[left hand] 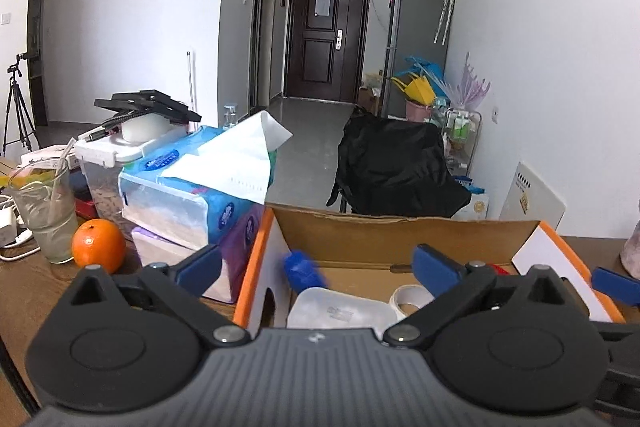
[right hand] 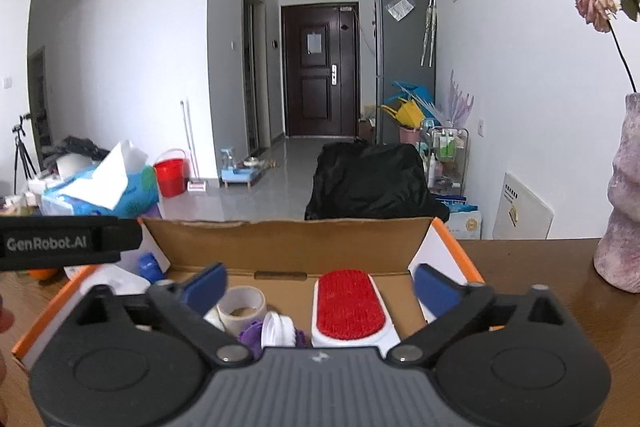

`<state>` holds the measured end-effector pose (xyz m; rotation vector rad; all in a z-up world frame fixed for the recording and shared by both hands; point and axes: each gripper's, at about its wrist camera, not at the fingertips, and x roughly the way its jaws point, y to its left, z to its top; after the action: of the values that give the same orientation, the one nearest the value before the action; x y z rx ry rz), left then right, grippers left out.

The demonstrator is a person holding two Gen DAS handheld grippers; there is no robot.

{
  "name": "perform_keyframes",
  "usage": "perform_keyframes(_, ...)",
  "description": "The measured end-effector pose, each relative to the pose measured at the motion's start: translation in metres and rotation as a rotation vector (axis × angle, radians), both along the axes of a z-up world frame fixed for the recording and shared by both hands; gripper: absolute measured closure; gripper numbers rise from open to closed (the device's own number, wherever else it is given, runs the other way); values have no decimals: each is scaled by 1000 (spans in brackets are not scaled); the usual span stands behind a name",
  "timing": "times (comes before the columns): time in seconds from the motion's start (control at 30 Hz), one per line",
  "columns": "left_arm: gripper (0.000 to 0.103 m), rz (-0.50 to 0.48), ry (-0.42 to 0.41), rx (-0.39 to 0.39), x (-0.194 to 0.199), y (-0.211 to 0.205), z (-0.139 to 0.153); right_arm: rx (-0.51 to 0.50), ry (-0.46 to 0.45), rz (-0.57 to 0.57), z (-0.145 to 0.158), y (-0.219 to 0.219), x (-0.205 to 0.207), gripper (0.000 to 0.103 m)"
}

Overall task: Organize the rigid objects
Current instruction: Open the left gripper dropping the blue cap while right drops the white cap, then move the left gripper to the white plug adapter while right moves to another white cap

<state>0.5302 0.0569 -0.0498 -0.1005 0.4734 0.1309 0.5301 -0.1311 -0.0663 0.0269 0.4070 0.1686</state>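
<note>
An open cardboard box (left hand: 380, 231) with orange edges sits on the wooden table; it also shows in the right wrist view (right hand: 288, 243). Inside lie a clear plastic container (left hand: 340, 311), a roll of tape (left hand: 410, 301) (right hand: 242, 303), a blue bottle cap (left hand: 304, 269) (right hand: 150, 265), a red-faced lint brush (right hand: 350, 301) and a white and purple piece (right hand: 276, 333). My left gripper (left hand: 318, 265) is open and empty above the box's left part. My right gripper (right hand: 320, 285) is open and empty above the brush and tape.
Left of the box stand stacked tissue packs (left hand: 192, 199), an orange (left hand: 98, 245), a glass with a straw (left hand: 46, 207) and a lidded storage bin (left hand: 108, 163). A pink vase (right hand: 622, 203) stands at the right. A black-draped chair (left hand: 396, 163) is behind the table.
</note>
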Motion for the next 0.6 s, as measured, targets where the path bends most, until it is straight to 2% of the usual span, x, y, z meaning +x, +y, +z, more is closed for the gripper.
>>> perform_keyframes(0.33, 0, -5, 16, -40, -1, 5, 2, 8, -6, -12, 2, -5, -6, 0)
perform_keyframes(0.6, 0, 6, -22, -18, -20, -3, 13, 0, -34, -20, 7, -9, -19, 0)
